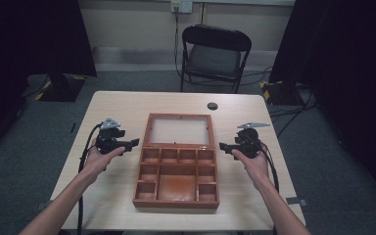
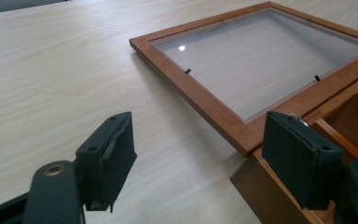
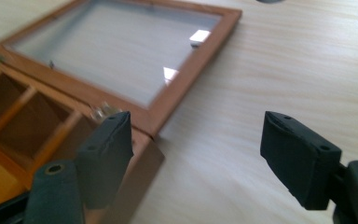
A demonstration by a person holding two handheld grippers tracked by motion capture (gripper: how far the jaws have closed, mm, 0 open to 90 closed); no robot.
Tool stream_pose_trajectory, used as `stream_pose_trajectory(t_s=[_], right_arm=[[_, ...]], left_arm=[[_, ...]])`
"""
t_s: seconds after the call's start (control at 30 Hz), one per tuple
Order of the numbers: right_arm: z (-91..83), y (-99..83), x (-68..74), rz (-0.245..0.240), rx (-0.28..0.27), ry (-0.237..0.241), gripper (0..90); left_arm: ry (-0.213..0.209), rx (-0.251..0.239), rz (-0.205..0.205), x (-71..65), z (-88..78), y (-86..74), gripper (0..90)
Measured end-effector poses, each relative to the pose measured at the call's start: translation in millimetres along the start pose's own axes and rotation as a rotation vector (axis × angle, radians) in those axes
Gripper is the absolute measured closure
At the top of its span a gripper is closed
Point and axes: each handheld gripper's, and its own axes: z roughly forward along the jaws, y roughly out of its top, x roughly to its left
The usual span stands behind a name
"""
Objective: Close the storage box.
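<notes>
at the six o'clock edge of the high view two forearms come up onto the pale wooden table [image 1: 112, 205]. between them lies the wooden box [image 1: 176, 182], its compartments bare, its near wall towards six o'clock. the left gripper [image 1: 133, 143] is held at about nine o'clock of the box, just beside its left wall and apart from it, jaws pointing inward towards three o'clock. the right gripper [image 1: 223, 146] mirrors it at three o'clock of the box, jaws pointing towards nine o'clock, also clear of the wood. both hover above the tabletop. in the left gripper view [image 2: 200, 154] the two black pads stand well apart with only bare table and the box corner between them; nothing is gripped. the right gripper view [image 3: 196, 154] shows the same: jaws spread, nothing between the pads. past the compartments, at twelve o'clock of the box, its glass-paned lid [image 1: 179, 130] lies folded open flat on the table, joined along the hinge edge. farther on, near the table's far edge, sits a dark round cable port [image 1: 212, 105]. beyond the table, at twelve o'clock, stands a black chair [image 1: 214, 56] against the wall.
</notes>
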Motion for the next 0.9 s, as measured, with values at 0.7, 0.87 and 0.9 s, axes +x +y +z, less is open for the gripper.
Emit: stream_pose_trajectory(t_s=[0.7,0.87,0.9], right_arm=[[62.1,23.1,-0.4,0.065,0.011,0.086,19.1],[78.8,19.3,4.8,0.065,0.06,0.101,17.2],[81.5,18.4,5.3,0.068,0.066,0.103,16.8]], left_arm=[[-0.067,0.102,-0.103,6.0,47.1,10.7,24.2],[-0.085,0.123,-0.092,-1.7,55.3,12.1,22.6],[-0.086,0.125,-0.095,-1.2,56.1,12.5,22.1]])
